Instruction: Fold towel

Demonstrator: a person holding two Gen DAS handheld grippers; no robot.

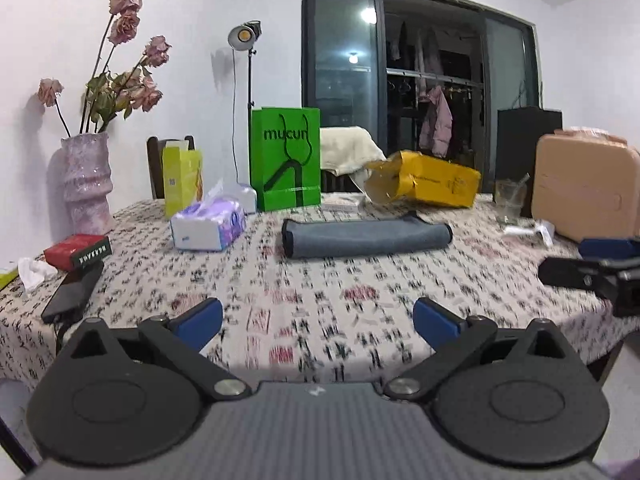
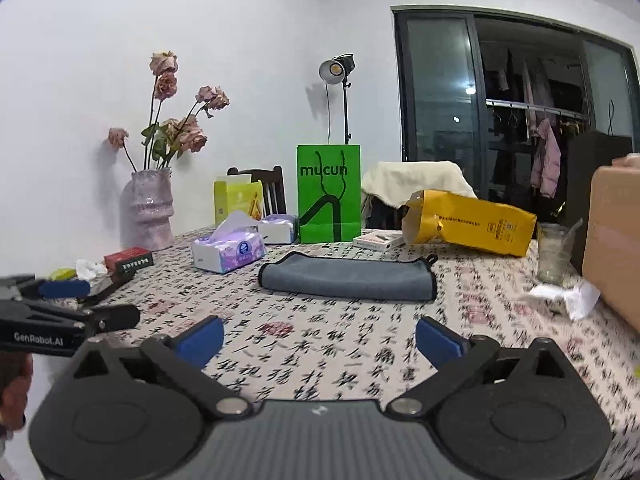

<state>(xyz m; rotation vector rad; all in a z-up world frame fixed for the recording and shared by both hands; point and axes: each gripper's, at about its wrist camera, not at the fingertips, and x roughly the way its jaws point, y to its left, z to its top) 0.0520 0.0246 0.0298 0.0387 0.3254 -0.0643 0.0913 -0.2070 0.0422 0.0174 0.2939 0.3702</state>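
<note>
My left tongs (image 1: pixel 316 320) and right tongs (image 2: pixel 318 338) both hang above the patterned tablecloth (image 2: pixel 320 360), fingers spread wide, holding nothing and touching nothing. The left tool's side reads "GenRobot.AI". Nothing stands between either pair and the towel (image 2: pixel 348 278), which lies folded into a grey strip mid-table, well ahead of both. Just left of it sits a tissue pack (image 2: pixel 228 250); farther left, a red box (image 2: pixel 128 259) and a phone (image 1: pixel 72 294). To the right stand a glass (image 2: pixel 554 254) and a tan case (image 1: pixel 584 184). Behind the towel: a green bag (image 2: pixel 328 194) marked "mucun", a yellow bag (image 2: pixel 468 222) lying over, a vase (image 2: pixel 150 208) of dried roses.
</note>
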